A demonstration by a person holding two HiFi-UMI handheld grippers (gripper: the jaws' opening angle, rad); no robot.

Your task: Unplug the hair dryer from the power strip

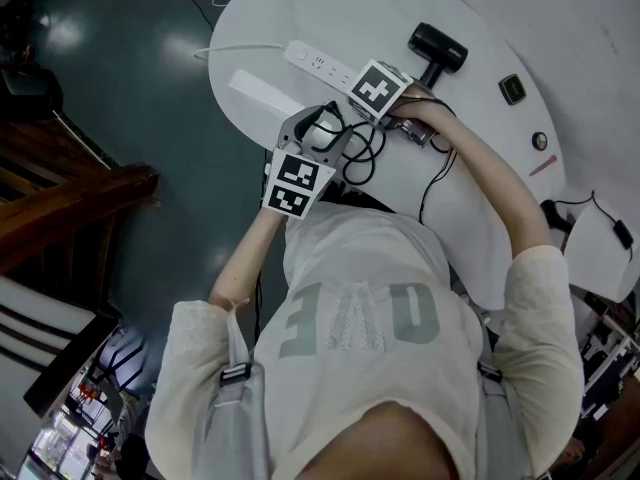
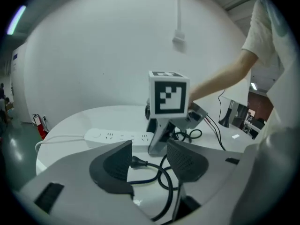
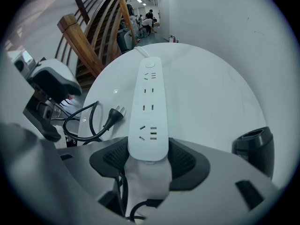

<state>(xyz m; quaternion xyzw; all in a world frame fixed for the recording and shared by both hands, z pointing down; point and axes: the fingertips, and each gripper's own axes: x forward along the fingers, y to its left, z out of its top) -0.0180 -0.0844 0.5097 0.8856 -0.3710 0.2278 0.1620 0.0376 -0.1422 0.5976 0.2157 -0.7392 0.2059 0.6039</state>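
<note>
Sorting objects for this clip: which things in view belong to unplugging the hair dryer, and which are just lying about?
Job: power strip, held at its end by the right gripper; hair dryer; loose plug and cord on the table; left gripper, open.
Lying about: small black block; small round object; reddish stick.

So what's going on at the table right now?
A person is working at the round white table with two handheld claws. The right claw is clamped on the near end of the long white power strip. The black plug is already out, lying loose on the table beside the strip. The left claw stands open over the black cable, gripping nothing. The black hair dryer sits off to the side.
</note>
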